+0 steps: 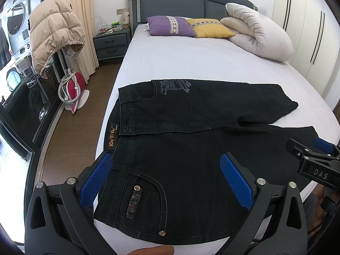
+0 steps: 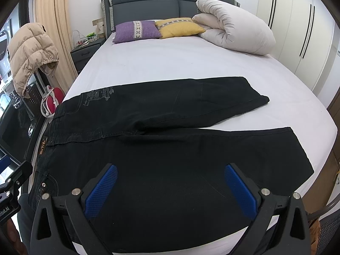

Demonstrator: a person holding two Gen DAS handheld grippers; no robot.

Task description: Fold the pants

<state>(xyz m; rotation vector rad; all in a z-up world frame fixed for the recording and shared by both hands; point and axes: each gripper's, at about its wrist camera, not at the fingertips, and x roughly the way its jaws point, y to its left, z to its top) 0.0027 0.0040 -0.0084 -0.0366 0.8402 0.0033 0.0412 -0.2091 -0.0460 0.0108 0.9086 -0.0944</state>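
Pants (image 1: 191,148): black, spread flat across my bed (image 1: 191,63).
Left claw (image 1: 167,182): spread, holding nothing.
Right claw (image 2: 170,189): spread, holding nothing.

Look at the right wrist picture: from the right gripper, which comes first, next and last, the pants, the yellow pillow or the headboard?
From the right gripper:
1. Pants, right under it.
2. Yellow pillow, far up the bed.
3. Headboard, behind the pillows, at the wall.
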